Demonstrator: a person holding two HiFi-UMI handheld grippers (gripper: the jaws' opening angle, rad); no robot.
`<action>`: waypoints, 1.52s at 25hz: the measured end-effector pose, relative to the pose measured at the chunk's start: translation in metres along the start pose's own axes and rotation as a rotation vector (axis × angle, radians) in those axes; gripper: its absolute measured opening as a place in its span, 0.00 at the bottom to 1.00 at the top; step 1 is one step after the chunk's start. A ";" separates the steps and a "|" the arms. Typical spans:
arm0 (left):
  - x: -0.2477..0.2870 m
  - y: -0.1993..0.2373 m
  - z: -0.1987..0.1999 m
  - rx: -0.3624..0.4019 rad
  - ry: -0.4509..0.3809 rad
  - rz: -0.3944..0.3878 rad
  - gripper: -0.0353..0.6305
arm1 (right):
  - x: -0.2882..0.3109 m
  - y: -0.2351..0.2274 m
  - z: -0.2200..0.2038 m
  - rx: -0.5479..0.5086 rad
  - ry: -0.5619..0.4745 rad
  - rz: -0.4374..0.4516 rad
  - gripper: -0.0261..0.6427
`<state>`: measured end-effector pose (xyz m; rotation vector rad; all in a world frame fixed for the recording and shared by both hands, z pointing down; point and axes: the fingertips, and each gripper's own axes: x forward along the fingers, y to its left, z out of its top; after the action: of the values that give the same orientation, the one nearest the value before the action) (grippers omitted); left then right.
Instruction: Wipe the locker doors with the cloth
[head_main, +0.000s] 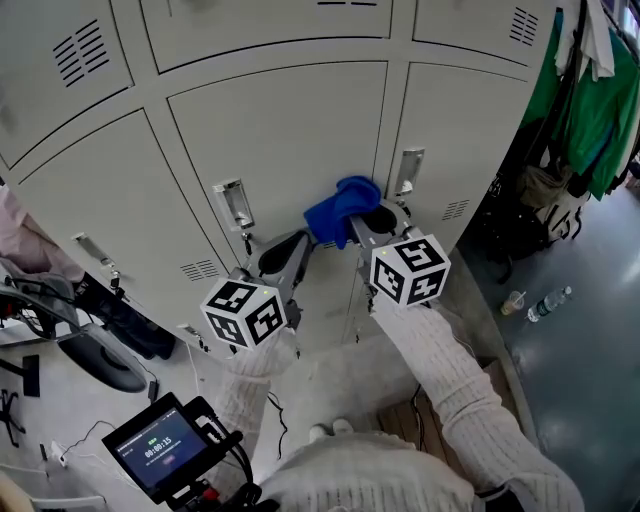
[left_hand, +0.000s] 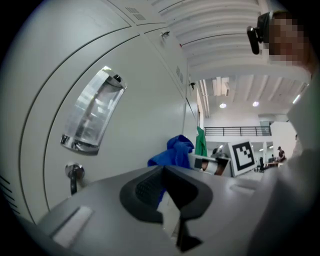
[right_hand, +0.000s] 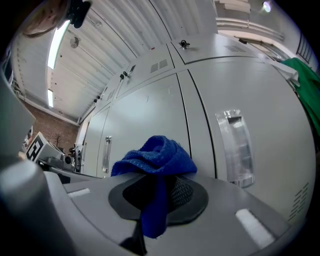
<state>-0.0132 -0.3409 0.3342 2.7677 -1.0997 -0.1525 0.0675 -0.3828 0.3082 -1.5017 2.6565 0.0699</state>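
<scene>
- Between the right gripper's (right_hand: 159, 194) jaws sits a blue cloth (right_hand: 155, 160): the jaws are clenched on it, one fold bunched above the pads and a tail hanging down between them
- Ahead of that gripper, the bunched cloth (head_main: 340, 208) lies at the grey locker door (head_main: 280, 130); whether it presses on the metal cannot be told
- Just right of the right gripper (head_main: 372, 222) is a clear handle (right_hand: 235, 145) on the next door
- Left of it and slightly lower is the left gripper (head_main: 288, 252), tips pointing at the same door, near the cloth but apart from it
- Seen along the left gripper (left_hand: 165, 192), its jaws are drawn together with nothing in them; the cloth shows beyond the tips
- Left of the left gripper's jaws are another handle (left_hand: 92, 117) and, under it, a small lock knob (left_hand: 74, 172)
- Far to the right of both grippers, green clothes (head_main: 590, 100) hang past the lockers' end
</scene>
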 end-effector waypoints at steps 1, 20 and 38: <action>-0.001 0.000 -0.004 -0.009 0.008 0.001 0.06 | -0.001 0.000 -0.007 0.006 0.014 0.002 0.12; -0.009 0.012 -0.070 -0.109 0.097 0.053 0.06 | -0.008 -0.002 -0.128 0.073 0.271 0.000 0.12; -0.016 0.008 -0.088 -0.158 0.123 0.047 0.06 | -0.010 0.000 -0.171 0.135 0.426 -0.002 0.12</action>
<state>-0.0164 -0.3258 0.4224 2.5728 -1.0718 -0.0593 0.0632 -0.3890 0.4797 -1.6273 2.8975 -0.4723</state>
